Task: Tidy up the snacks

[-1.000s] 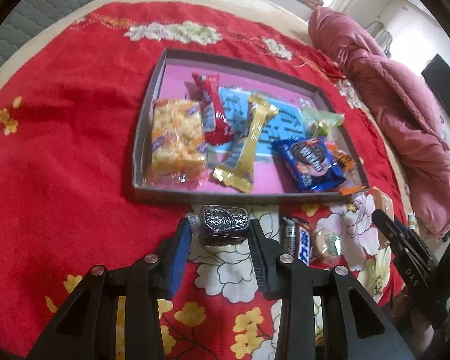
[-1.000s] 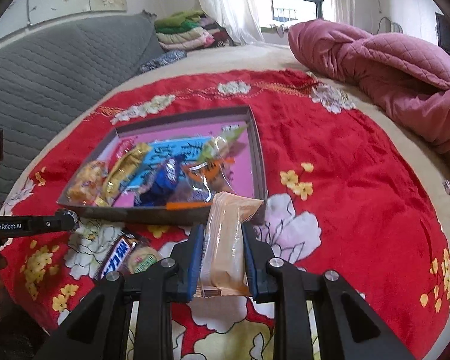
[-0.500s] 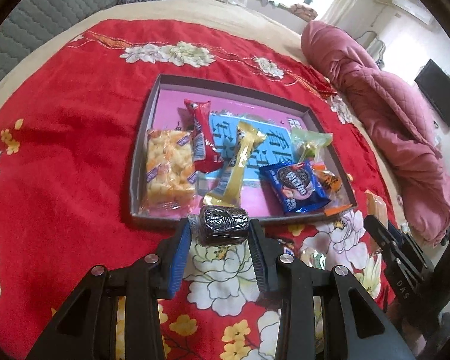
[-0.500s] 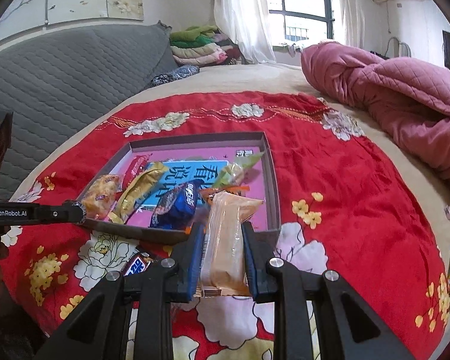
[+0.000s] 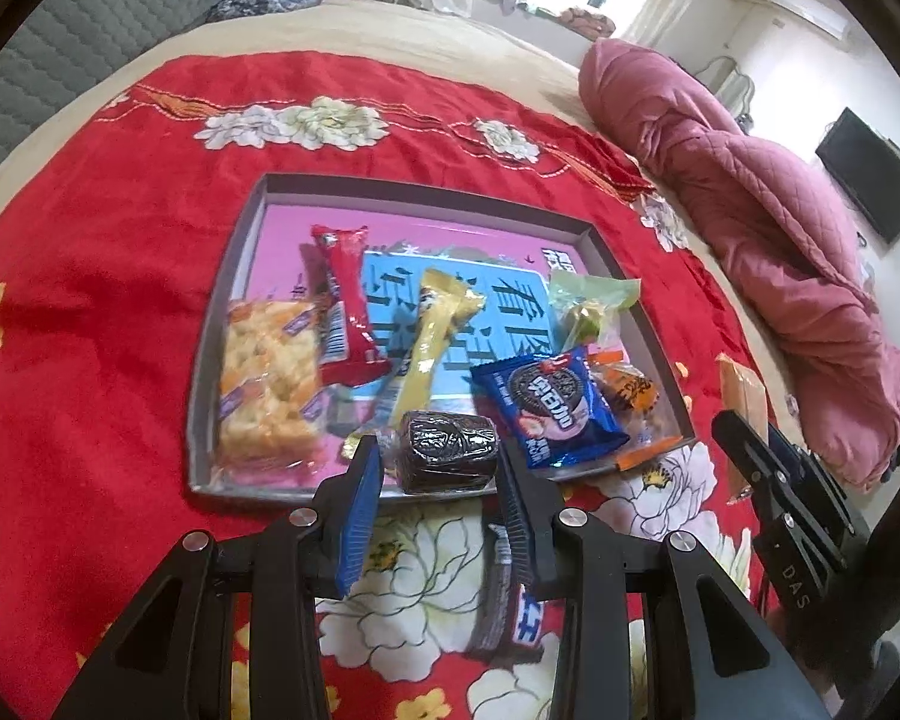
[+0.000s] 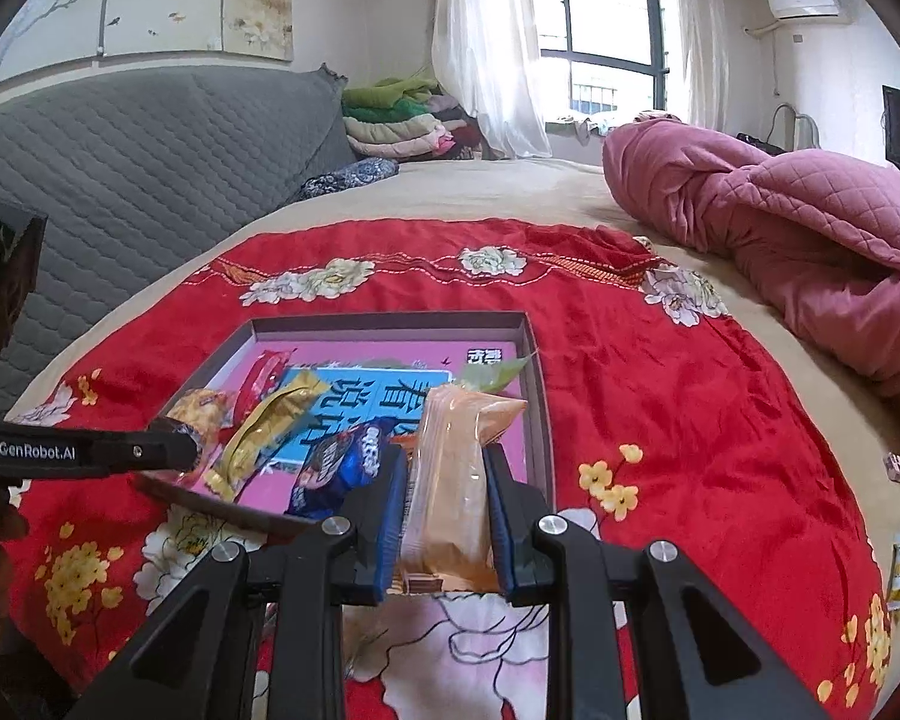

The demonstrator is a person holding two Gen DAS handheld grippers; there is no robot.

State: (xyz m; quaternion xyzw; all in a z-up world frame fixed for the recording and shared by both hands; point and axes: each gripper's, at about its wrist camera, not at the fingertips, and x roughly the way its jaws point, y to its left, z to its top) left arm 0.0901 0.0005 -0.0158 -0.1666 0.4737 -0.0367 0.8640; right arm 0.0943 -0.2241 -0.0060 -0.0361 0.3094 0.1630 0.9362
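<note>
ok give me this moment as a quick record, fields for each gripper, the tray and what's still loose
left gripper: shut on dark cake, over tray's near edge
right gripper: shut on orange packet, at tray's near right corner
tray: grey rim, on red cloth
in tray: rice cracker, red bar, yellow stick, green candy, blue cookie pack
loose: bar on the cloth below the left gripper

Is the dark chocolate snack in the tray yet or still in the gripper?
Not yet in the tray. The dark chocolate snack sits between the left gripper fingers, over the near rim.
</note>
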